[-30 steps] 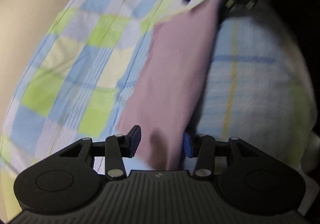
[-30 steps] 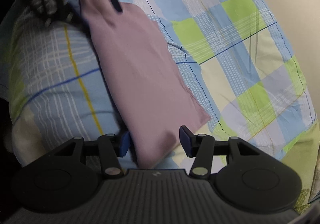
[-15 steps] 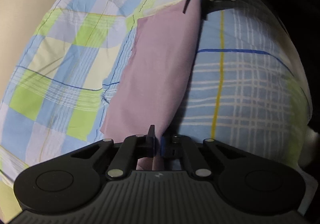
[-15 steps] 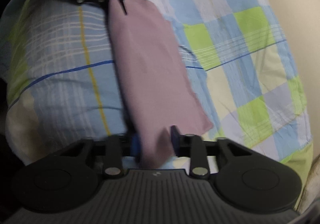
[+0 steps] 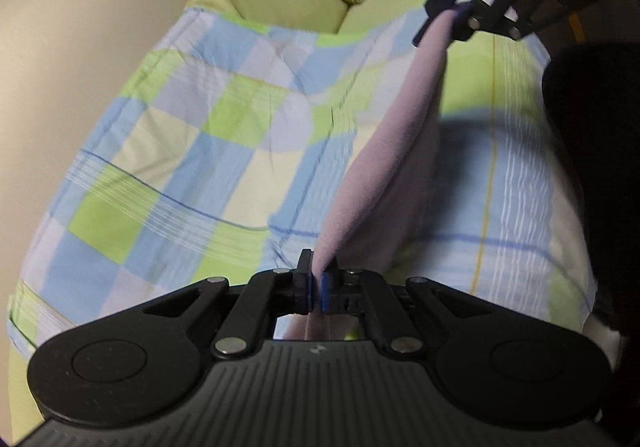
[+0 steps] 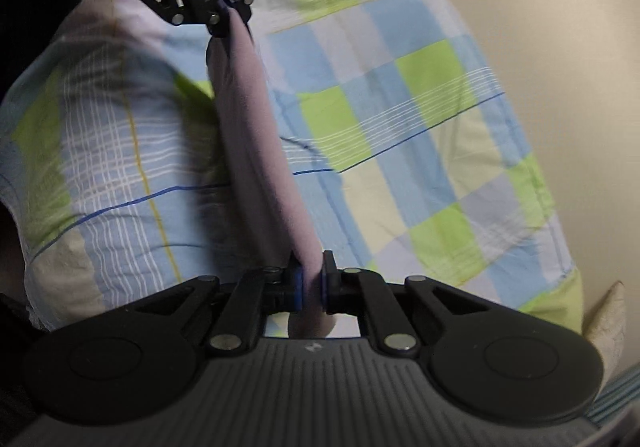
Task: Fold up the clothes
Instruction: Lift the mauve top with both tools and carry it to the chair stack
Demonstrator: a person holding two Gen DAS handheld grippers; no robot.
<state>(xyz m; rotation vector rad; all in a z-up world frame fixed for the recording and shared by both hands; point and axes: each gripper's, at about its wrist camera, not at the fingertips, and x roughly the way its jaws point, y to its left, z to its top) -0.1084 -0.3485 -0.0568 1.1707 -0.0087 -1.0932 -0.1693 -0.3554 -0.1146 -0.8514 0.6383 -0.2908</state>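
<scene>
Left gripper (image 5: pixel 316 285): jaws closed on one end of the cloth (image 5: pixel 384 151). Right gripper (image 6: pixel 311 287): jaws closed on the opposite end. The grippers face each other along the cloth.

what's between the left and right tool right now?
The pink cloth spans from the left tool to the right tool, both clamped on it, above the checked sheet; both wrist views show it.

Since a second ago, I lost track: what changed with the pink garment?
Both grippers, left and right, closed on opposite ends of the pink garment and lifted it taut off the checked bedsheet. The bedsheet stayed put.
</scene>
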